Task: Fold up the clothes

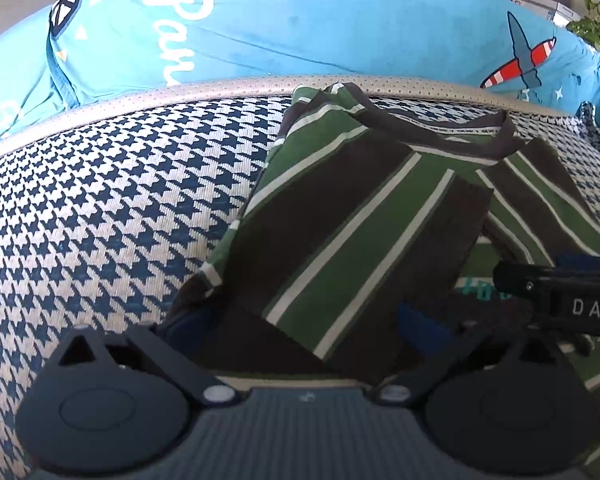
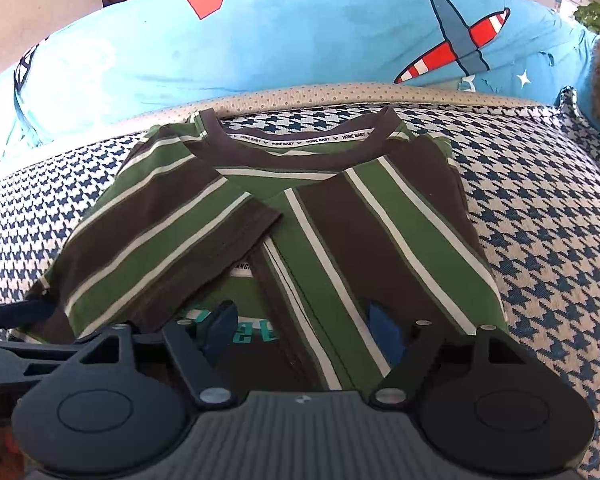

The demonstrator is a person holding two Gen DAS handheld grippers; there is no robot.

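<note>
Shirt: a green, dark brown and white striped T-shirt (image 2: 284, 208) lies flat on the houndstooth bed cover (image 2: 540, 216), collar toward the far edge, where a dotted beige border (image 2: 340, 94) runs.
Fold state: both sleeves and side panels are turned in over the front; the two flaps meet near the middle, with teal lettering showing in the gap near the hem.
Collar: dark brown neckband with a white printed tape inside, lying open at the far edge.
Left tool (image 1: 304, 320): fingers apart, one on each side of the left-hand flap near the hem, low over the cloth. Whether they touch it cannot be told.
Right tool (image 2: 300, 330): fingers apart over the hem near the teal lettering, straddling the inner edge of the right-hand flap, not closed on fabric.
Tools together: side by side at the near edge, close to each other.
Behind the bed cover: a bright blue cushion (image 2: 300, 40) with a red-and-white aeroplane print along the far edge.
</note>
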